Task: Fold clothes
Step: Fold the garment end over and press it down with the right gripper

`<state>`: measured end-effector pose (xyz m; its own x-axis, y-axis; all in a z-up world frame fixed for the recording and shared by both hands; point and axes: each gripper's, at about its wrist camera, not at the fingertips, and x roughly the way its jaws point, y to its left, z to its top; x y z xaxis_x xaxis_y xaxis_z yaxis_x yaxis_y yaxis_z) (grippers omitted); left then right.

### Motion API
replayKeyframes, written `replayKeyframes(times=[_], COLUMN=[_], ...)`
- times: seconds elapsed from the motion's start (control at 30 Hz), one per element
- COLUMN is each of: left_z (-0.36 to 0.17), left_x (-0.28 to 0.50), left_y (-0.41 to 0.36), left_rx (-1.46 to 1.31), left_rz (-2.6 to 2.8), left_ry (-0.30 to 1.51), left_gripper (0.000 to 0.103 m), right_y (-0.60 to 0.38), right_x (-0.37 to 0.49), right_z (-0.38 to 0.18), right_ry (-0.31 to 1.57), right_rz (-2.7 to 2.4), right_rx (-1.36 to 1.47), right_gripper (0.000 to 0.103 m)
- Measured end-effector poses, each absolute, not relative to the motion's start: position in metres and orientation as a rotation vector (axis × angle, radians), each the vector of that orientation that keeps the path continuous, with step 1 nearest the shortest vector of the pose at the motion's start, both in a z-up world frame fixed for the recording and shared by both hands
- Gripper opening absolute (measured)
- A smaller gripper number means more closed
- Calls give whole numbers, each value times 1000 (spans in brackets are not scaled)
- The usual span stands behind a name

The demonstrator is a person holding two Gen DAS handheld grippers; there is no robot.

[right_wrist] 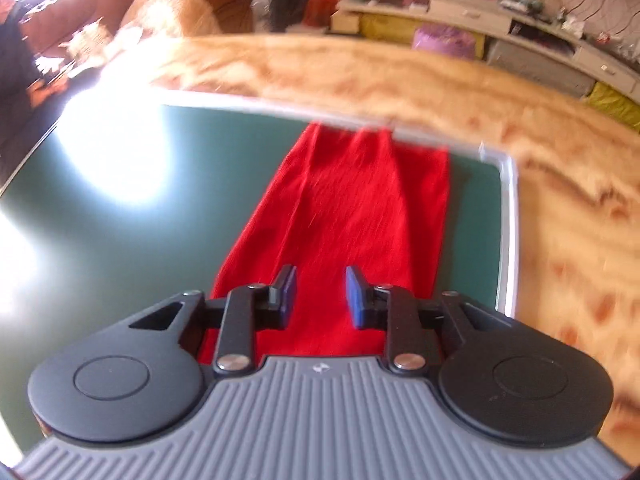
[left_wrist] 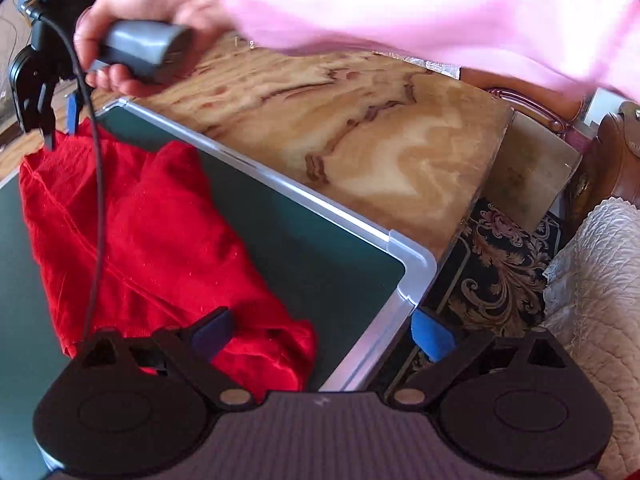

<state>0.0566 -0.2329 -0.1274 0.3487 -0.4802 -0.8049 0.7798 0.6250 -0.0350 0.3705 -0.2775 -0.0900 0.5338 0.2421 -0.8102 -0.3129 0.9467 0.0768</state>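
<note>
A red garment [left_wrist: 160, 220] lies in a long, partly folded strip on a green board [left_wrist: 320, 248] with a silver frame. My left gripper [left_wrist: 322, 336] stands wide open above the garment's near end and the board's corner, with nothing gripped. A hand holds the right gripper [left_wrist: 60, 124] over the garment's far end. In the right wrist view, the right gripper [right_wrist: 322, 296] is open just above the red garment [right_wrist: 348, 208]. Its blue pads [right_wrist: 356, 296] stand apart, and the cloth shows below the gap. The strip runs to the far edge of the green board [right_wrist: 120, 240].
The board rests on a tan marbled table [left_wrist: 380, 140]. A pink sleeve [left_wrist: 400, 8] crosses the top. Off the table's edge are a patterned carpet [left_wrist: 500, 260], a white quilted cover [left_wrist: 592, 280] and a wooden chair [left_wrist: 540, 108]. Glare [right_wrist: 112, 152] washes out part of the board; cluttered shelves [right_wrist: 480, 12] stand behind.
</note>
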Motion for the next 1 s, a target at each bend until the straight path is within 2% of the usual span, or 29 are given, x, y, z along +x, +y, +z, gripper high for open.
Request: replayKeyframes(times=[0.23,0.53,0.6,0.63,0.67,1.0], left_z=[-124,-122,-123,-124,-125,-140], left_x=[59,58,59,59,58,58], left_y=[-214,-221,-221,-221,-221,-226], left_rx=[322,331,334,338,348,413], left_rz=[-832,-852,-840,-833,-824,-801], left_ry=[934,954,954,953,951,991], left_gripper=[99,100,100,100,100,100], right_y=[-293,-286,-285,-285,-285,-292], right_x=[470,504,504,504,504,503], right_z=[-119,-145,-144,-144,-144,-130], right_ry=[953,990,989,993,997,918], right_rz=[163,274,282,293,303,244], right_rx=[25,50,67,77,69,95], right_gripper=[41,41,35,19,12,10])
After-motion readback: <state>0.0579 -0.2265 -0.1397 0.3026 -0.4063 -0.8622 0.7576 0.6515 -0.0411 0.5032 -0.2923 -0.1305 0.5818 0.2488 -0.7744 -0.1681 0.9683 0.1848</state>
